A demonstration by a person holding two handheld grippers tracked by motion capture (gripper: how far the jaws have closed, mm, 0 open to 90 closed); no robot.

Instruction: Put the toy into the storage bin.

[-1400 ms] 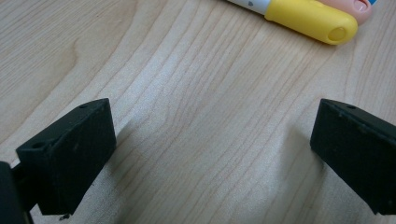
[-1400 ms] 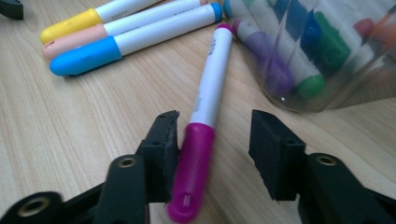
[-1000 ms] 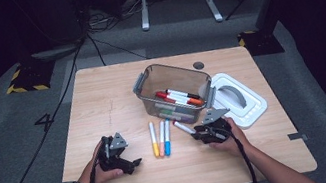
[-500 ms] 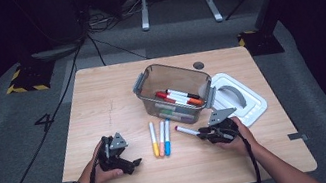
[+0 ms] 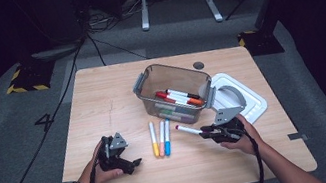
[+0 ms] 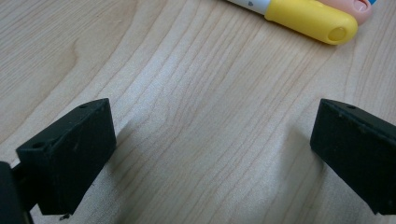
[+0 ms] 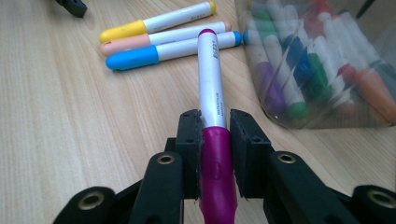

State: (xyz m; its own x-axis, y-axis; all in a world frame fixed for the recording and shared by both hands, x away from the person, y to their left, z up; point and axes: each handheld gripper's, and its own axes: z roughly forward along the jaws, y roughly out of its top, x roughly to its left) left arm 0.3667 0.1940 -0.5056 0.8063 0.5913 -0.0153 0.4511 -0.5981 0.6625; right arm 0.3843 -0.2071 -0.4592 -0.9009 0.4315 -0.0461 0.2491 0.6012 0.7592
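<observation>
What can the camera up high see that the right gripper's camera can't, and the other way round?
The high view alone shows the white lid beside the clear bin, the person's two hands, and the left gripper resting on the table with its jaws apart.

The right gripper view alone shows up close how the right gripper pinches the magenta-capped marker near its cap, and the small print on the barrel.

Both show that marker, the yellow marker, pink marker and blue marker lying side by side, and the bin of markers.
</observation>
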